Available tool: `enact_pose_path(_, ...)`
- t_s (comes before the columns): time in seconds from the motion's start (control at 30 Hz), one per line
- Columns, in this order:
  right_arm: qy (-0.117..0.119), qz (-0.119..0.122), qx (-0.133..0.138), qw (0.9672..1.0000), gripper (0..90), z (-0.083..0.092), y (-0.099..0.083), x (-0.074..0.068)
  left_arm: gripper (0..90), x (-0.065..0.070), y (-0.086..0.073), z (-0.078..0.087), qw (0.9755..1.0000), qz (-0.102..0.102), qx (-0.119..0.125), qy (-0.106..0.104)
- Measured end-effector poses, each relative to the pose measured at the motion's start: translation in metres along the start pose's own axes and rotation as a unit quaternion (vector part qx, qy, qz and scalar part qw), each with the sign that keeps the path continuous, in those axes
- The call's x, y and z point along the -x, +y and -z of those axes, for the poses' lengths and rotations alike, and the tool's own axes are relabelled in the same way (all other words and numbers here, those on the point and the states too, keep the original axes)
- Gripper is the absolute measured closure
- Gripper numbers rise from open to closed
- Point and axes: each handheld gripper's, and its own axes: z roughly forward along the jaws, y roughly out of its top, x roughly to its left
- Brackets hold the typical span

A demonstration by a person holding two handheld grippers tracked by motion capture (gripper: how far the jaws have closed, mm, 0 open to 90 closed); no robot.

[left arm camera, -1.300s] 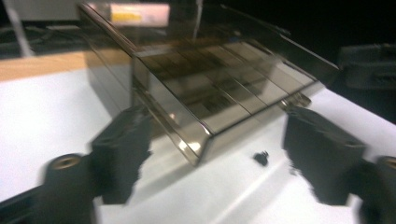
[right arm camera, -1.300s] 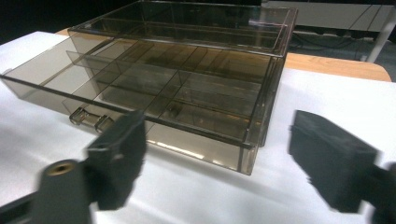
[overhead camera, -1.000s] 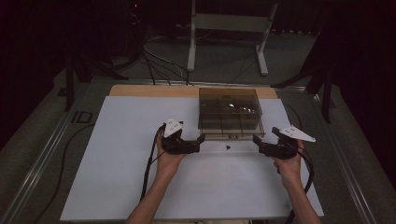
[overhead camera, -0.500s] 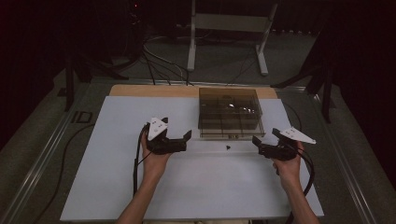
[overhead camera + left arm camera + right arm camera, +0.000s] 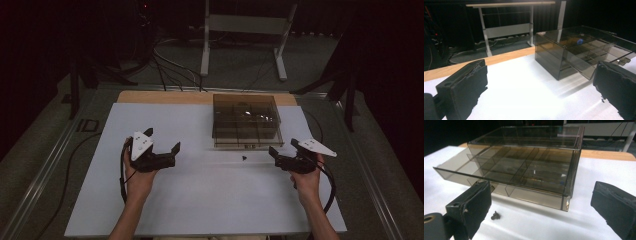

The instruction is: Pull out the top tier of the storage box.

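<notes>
A smoky transparent box (image 5: pixel 245 120) with a compartmented drawer stands at the back middle of the white mat (image 5: pixel 200 200). The drawer (image 5: pixel 474 170) is pulled partway out toward the person. A small black screw (image 5: pixel 244 158) lies on the mat just in front of it, and again by the right gripper's left jaw as the screw (image 5: pixel 495 215). My left gripper (image 5: pixel 163 140) is open and empty, well left of the box (image 5: pixel 574 55). My right gripper (image 5: pixel 282 146) is open and empty near the box's front right corner. Both gripper views show wide gaps: left gripper (image 5: pixel 540 95), right gripper (image 5: pixel 541 212).
A wooden table edge (image 5: pixel 165 97) runs behind the mat. Beyond it on the dark floor stand a white desk frame (image 5: pixel 240 35) and loose cables (image 5: pixel 165 65). A cable (image 5: pixel 75 155) trails off the mat's left side.
My left gripper has moved left along the mat, away from the box's front, staying open. The right gripper has barely shifted.
</notes>
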Motion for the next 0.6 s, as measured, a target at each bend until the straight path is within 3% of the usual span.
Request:
enact_pose_path(0.33, -0.012, -0.006, 0.005, 0.9999, 3.5, 0.003, -0.006, 0.000, 0.2, -0.016, -0.010, 0.023, 0.9997, 0.007, 0.002, 0.024)
enact_pose_path(0.6, -0.018, -0.005, -0.007, 0.9998, 3.5, 0.004, -0.009, -0.008, 0.2, -0.028, -0.016, 0.039, 0.9988, 0.018, 0.003, 0.045)
